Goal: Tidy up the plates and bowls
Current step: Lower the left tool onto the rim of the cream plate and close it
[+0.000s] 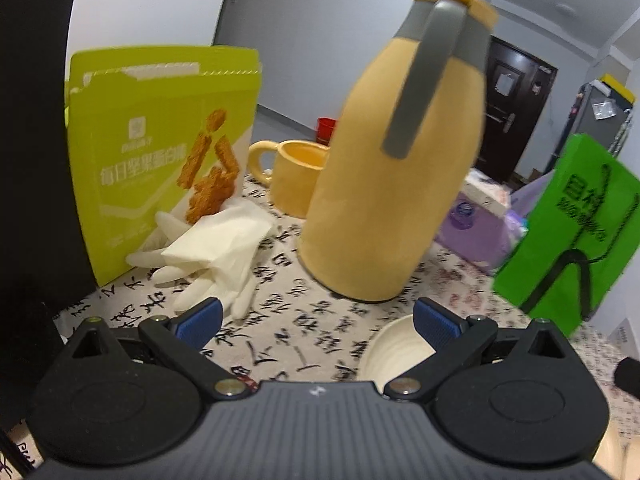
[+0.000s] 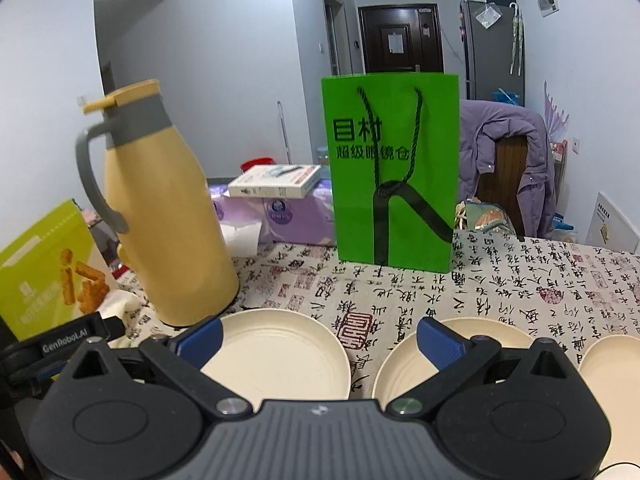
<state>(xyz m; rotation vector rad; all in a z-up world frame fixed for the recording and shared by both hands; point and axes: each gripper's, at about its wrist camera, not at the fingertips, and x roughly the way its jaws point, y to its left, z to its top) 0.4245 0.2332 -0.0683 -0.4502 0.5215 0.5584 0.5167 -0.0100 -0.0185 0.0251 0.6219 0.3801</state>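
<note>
On calligraphy tablecloth [image 2: 520,280] | cream plates [image 2: 280,352] | dark door [image 2: 400,38] behind

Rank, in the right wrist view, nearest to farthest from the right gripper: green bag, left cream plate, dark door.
1. Left cream plate, just beyond the right gripper, by its left finger.
2. Green bag, upright mid-table, ahead.
3. Dark door, across the room.

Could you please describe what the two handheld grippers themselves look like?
Both look identical: the left gripper and right gripper have matte black linkage arms with silver pivot bolts, ribbed blue finger pads, and a grooved dark grey body. A white "GenRobot.AI" label marks a black part nearby.
</note>
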